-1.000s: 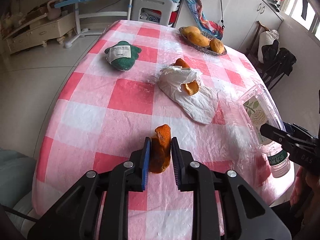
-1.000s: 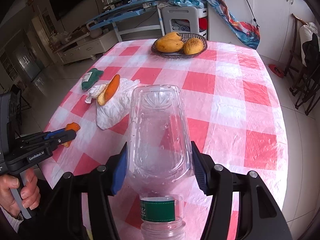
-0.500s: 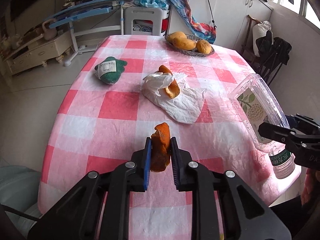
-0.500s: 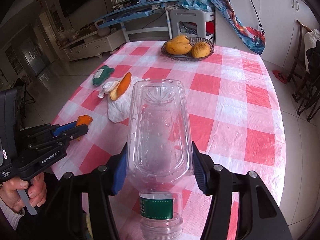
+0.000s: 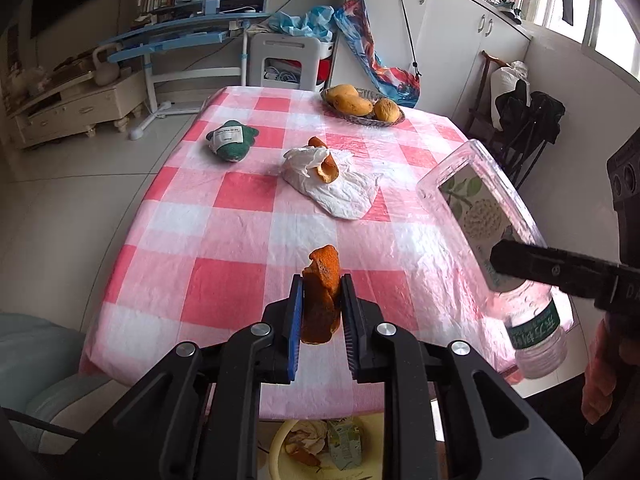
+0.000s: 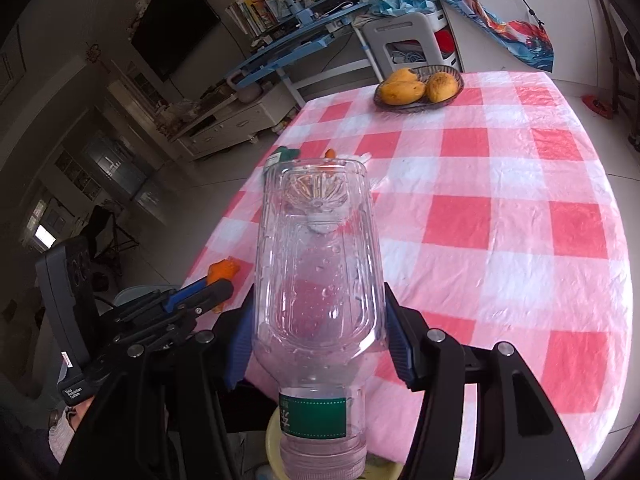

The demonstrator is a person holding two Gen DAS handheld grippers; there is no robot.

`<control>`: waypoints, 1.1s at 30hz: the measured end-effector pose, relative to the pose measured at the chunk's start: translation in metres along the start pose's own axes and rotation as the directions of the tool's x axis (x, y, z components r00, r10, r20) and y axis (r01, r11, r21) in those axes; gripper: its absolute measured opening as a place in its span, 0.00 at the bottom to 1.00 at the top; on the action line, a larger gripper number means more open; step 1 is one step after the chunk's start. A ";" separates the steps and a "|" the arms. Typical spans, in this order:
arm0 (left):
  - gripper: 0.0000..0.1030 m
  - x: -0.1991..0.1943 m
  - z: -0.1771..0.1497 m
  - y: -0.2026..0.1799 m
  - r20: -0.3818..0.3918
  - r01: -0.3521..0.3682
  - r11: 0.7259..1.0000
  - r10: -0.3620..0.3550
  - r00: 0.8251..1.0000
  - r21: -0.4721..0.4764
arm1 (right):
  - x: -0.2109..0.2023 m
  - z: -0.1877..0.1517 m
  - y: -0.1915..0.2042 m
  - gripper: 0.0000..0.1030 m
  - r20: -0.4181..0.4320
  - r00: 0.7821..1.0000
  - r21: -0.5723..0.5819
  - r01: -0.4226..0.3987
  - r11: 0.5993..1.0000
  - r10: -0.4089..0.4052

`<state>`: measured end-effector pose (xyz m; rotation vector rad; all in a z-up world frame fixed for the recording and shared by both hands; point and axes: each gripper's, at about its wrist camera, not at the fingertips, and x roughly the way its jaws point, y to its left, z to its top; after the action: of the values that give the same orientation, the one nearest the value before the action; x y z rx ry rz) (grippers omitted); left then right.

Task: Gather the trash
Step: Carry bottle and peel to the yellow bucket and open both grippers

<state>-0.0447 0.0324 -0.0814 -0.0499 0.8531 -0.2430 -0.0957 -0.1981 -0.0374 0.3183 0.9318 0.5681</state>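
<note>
Orange peel pinched above table edge, yellow bin below

Daylight from the right, corners dark

We see daylight entering through the windows, glare on the tablecloth, a dim room at left, strong fisheye bending with black corners, and slight softness in the right wrist view

left hand-held gripper: clamped, tilted down | right hand-held gripper: clamped wide, tilted down
</note>
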 end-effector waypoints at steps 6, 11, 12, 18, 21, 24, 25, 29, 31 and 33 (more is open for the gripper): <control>0.17 -0.018 -0.011 0.002 0.019 0.001 1.000 -0.001 1.000 -0.001 | 0.006 -0.042 0.029 0.54 -0.030 0.998 -0.025 -0.057 0.998 0.057; 0.17 -0.033 -0.020 0.005 0.034 -0.001 1.000 0.002 0.999 -0.006 | 0.004 -0.065 0.042 0.54 -0.044 0.997 -0.038 -0.061 0.997 0.059; 0.17 -0.036 -0.021 0.006 0.036 -0.002 1.000 0.003 0.999 -0.008 | 0.005 -0.069 0.043 0.54 -0.048 0.997 -0.041 -0.055 0.998 0.053; 0.17 -0.045 -0.028 0.007 0.042 0.001 1.000 -0.001 0.999 -0.010 | 0.010 -0.090 0.050 0.54 -0.083 0.996 -0.059 -0.026 0.998 0.021; 0.17 -0.047 -0.031 0.005 0.043 0.004 1.000 -0.004 0.999 -0.001 | 0.012 -0.096 0.051 0.54 -0.094 0.996 -0.061 -0.019 0.998 0.013; 0.17 -0.050 -0.034 0.002 0.044 0.004 1.000 -0.005 0.999 0.009 | 0.014 -0.099 0.052 0.54 -0.103 0.995 -0.063 -0.010 0.998 0.003; 0.17 -0.051 -0.035 0.002 0.045 0.006 1.000 -0.006 0.999 0.011 | 0.014 -0.101 0.052 0.54 -0.106 0.994 -0.062 -0.007 0.998 0.000; 0.17 -0.055 -0.039 0.002 0.043 0.011 1.000 -0.012 0.999 0.015 | 0.018 -0.108 0.052 0.54 -0.130 0.992 -0.056 0.003 0.998 -0.010; 0.17 -0.057 -0.040 0.001 0.042 0.015 1.000 -0.016 0.999 0.020 | 0.021 -0.113 0.052 0.55 -0.150 0.988 -0.053 0.015 0.998 -0.023; 0.17 -0.058 -0.042 -0.001 0.040 0.019 0.999 -0.020 0.999 0.026 | 0.022 -0.116 0.051 0.57 -0.160 0.986 -0.048 0.031 0.998 -0.038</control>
<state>-0.1127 0.0470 -0.0662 -0.0389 0.8093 -0.2703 -0.1970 -0.1420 -0.0926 0.2175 1.0765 0.5886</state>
